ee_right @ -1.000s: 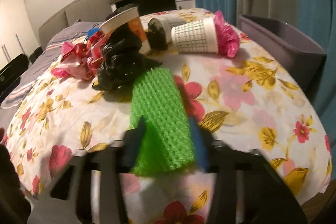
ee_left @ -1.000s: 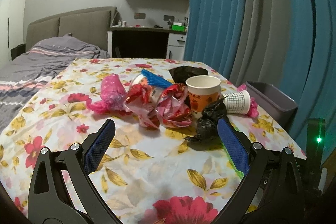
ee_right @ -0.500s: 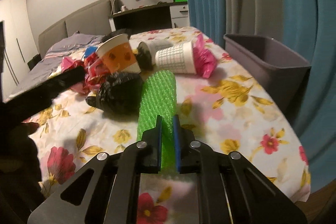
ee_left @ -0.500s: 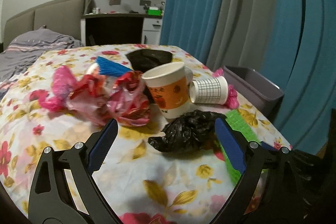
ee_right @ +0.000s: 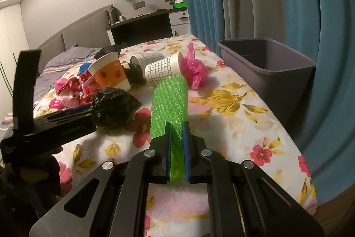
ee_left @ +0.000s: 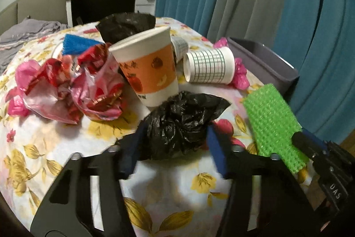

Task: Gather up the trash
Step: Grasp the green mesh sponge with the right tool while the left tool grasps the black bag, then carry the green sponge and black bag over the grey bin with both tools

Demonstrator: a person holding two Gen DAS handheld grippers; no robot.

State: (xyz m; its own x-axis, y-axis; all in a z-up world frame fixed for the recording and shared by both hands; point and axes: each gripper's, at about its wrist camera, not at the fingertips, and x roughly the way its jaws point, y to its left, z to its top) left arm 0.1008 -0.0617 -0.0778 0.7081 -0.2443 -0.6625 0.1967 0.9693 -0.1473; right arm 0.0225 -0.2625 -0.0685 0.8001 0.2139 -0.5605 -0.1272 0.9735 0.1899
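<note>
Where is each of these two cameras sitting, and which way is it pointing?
Left wrist: rides the left gripper, looking along its blue fingers at the black bag between them; the right gripper's tip shows at right.
Right wrist: rides the right gripper, looking along the green foam mesh it pinches toward the grey bin; the left gripper appears at left.
Shared: bag, mesh, orange cup, bin.

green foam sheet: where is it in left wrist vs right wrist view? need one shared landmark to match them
Left wrist: green foam sheet at right of frame, tilted, its near end pinched by the right gripper, right of the black bag.
Right wrist: green foam sheet centre frame, running away from the shut right gripper.
Shared landmark: grid-pattern cup lying on its side just beyond the sheet's far end.
</note>
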